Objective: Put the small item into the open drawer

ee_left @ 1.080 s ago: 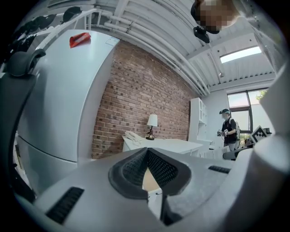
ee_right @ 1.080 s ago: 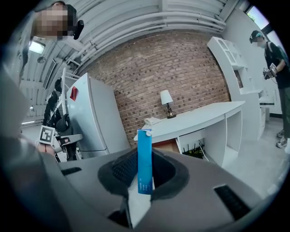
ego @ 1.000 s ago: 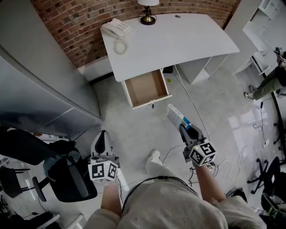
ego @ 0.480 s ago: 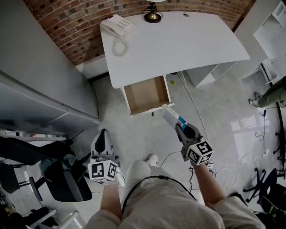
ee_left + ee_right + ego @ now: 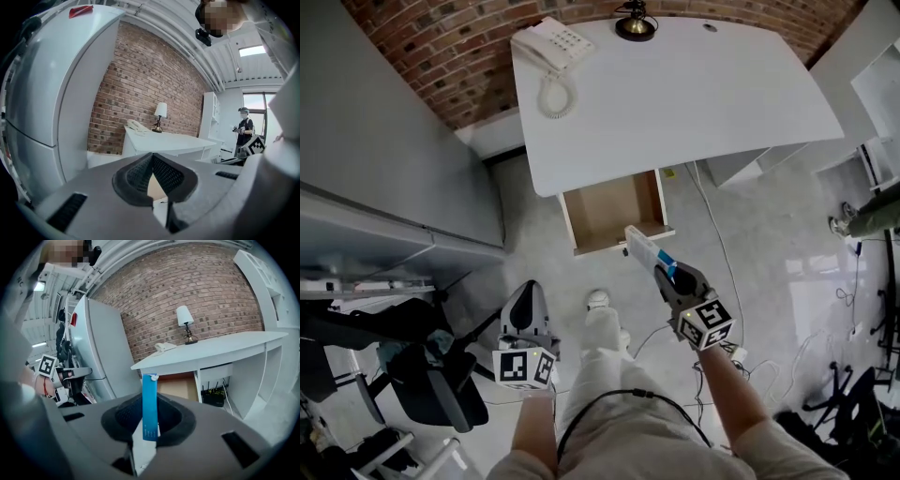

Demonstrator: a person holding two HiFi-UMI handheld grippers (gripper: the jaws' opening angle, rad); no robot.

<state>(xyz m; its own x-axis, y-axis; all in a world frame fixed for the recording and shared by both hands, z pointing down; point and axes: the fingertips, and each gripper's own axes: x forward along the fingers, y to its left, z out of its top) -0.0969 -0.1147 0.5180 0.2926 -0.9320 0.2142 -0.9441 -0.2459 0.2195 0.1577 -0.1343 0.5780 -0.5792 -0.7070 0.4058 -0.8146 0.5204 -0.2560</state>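
The open drawer sticks out from under the white desk, and its wooden bottom is bare. My right gripper is shut on the small item, a flat blue and white pack. The pack's far end reaches the drawer's front edge. In the right gripper view the pack stands upright between the pads, with the drawer beyond it. My left gripper hangs low at the left over the floor, shut with nothing in it.
A white telephone and a lamp base sit on the desk. A tall grey cabinet stands at the left and a dark office chair below it. Cables run over the floor. Another person stands far off.
My right gripper has carried the pack forward and left, from mid-floor up to the drawer's front edge. The desk has come closer. The left gripper has stayed low at the left.
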